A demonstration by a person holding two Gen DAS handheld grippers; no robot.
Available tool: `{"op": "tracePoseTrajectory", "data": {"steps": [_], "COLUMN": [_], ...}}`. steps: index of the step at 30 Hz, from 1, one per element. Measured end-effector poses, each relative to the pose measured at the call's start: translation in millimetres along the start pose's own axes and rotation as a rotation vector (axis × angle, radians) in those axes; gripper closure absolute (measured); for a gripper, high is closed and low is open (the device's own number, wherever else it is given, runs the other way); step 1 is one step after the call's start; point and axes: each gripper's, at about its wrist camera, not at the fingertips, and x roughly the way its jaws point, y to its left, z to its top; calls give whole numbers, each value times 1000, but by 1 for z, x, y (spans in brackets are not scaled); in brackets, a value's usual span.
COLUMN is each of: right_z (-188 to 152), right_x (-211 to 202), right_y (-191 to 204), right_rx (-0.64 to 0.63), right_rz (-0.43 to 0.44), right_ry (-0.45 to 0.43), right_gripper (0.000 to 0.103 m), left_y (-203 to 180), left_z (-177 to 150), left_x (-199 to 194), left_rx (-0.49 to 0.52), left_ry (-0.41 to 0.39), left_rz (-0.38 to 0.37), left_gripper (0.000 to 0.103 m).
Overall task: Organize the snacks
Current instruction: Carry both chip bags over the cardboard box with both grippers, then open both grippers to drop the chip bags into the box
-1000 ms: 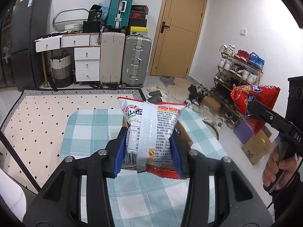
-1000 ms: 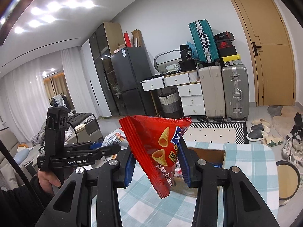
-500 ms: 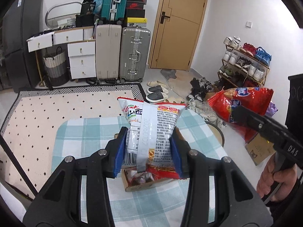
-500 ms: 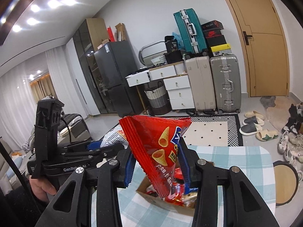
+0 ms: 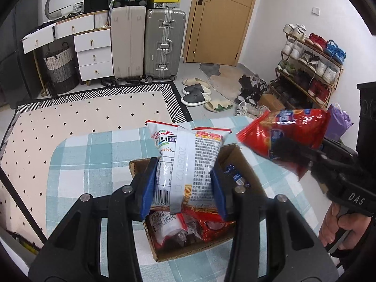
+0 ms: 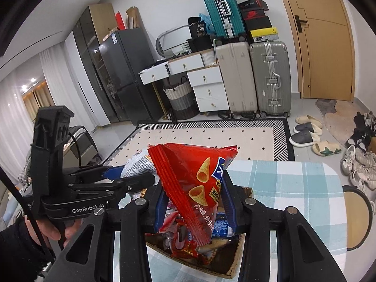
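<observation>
Red and shiny, the red snack bag (image 6: 199,188) has little cone snacks drawn on it, and the right gripper (image 6: 195,208) squeezes it tight between its blue pads (image 6: 161,208). The bag hangs tilted, with its bottom corner pointing down into the cardboard box (image 6: 231,266). In the left wrist view the same red snack bag (image 5: 289,134) floats up to the right of the box, not touching it. The left gripper (image 5: 183,188) pinches a white snack bag (image 5: 188,159) from both sides with its own blue pads (image 5: 148,188). This bag stands up straight, right over the cardboard box (image 5: 188,250). The box is open on top and has more snack packs inside, some red and some white. It sits on a table with a checked cloth (image 5: 94,159) in blue-green and white squares. From the right wrist view, the white snack bag (image 6: 137,164) peeks out to the left, just beside the red one, held in the black left gripper (image 6: 122,177). A hand holds that gripper by its handle. Behind the table lie a dotted rug (image 5: 70,122), two big suitcases (image 5: 162,44) and a wooden door (image 5: 221,18).
</observation>
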Motion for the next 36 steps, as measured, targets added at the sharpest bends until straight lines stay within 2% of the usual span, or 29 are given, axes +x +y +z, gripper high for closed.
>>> {"op": "tracePoseTrajectory", "data": {"steps": [4,9,13,18,22,27,34,36], "right_z": [-9,-20,-28,-32,-32,-29,-31,-33], "right_x": [25,37,45,48,44,22,-28,-46], "right_y": [-8,-13,-13,-15,-12,-3,19,27], "right_rx": [2,-12,-21,-1,-12,-27,-85,-113], "right_rz": [-4,-40,-67,-53,-55,-57,-52,-59], "right_ry": [36,60,75,76,70,36,-15,-34], "right_gripper": [62,62,62,53,52,52,48,45], "left_y": [2,-3,-6,-10,-11,-16,-28,-35], "left_z": [-3,-9,-15,-16,-27,-38,-61,-68], "left_x": [26,51,66,66,48,17,-51,-72], "left_rx": [7,25,25,6,47,50,69,76], "left_ry": [17,9,21,7,-12,-46,-166,-194], "left_rz": [-4,30,22,28,47,70,116,122], "left_gripper": [63,63,63,63,63,63,61,55]}}
